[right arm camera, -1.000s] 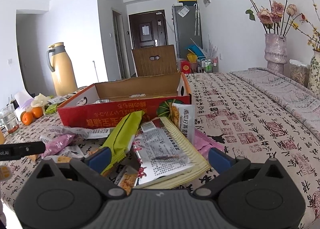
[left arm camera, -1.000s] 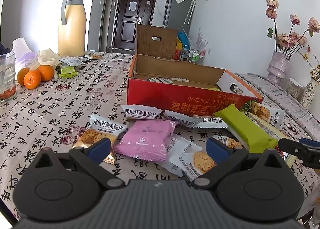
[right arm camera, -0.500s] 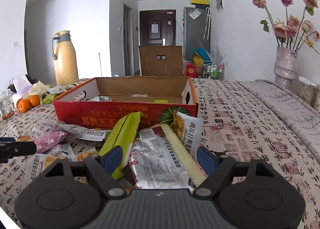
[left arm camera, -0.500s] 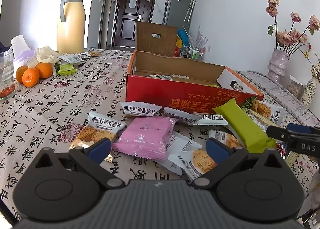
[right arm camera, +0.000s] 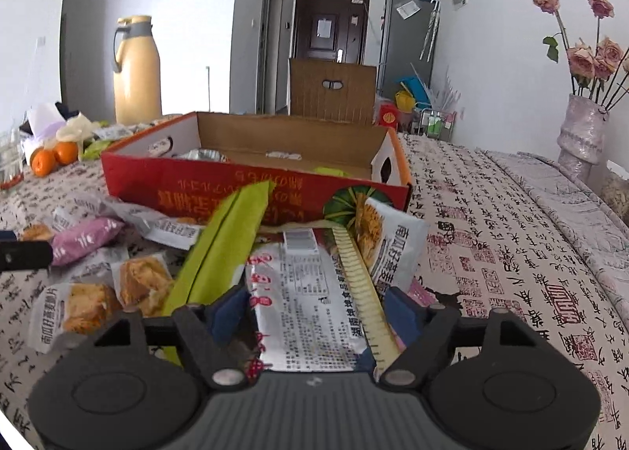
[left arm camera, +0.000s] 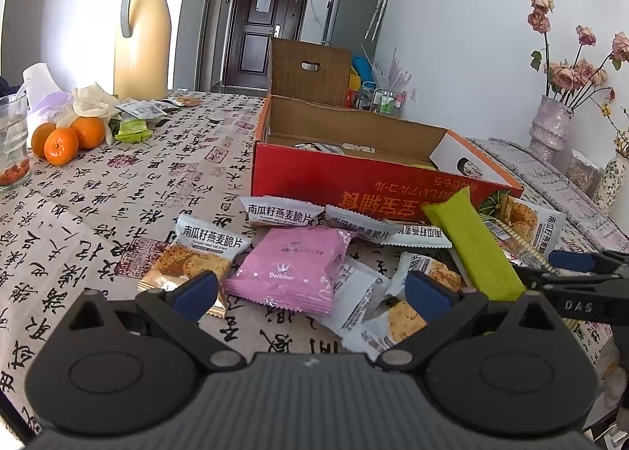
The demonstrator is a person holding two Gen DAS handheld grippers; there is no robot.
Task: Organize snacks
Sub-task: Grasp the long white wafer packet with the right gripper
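A red cardboard box (left arm camera: 354, 182) stands open on the table, with a few packets inside; it also shows in the right wrist view (right arm camera: 243, 182). Loose snack packets lie before it: a pink one (left arm camera: 295, 265), white oat crisp packets (left arm camera: 208, 245), a green bar (left arm camera: 471, 245). My left gripper (left arm camera: 310, 292) is open and empty, low over the pink packet. My right gripper (right arm camera: 318, 312) has its jaws partly closed around a large white and red packet (right arm camera: 310, 292), fingers beside its edges. The green bar (right arm camera: 224, 245) lies just left of that packet.
A yellow thermos (left arm camera: 141, 37), oranges (left arm camera: 63, 139), a glass (left arm camera: 11, 143) and more packets stand at the far left. Flower vases (left arm camera: 550, 123) stand at the right. A chair back (left arm camera: 310, 72) is behind the box.
My right gripper has moved forward and down over the large white and red packet, and its jaws have narrowed around it. My left gripper has barely moved.
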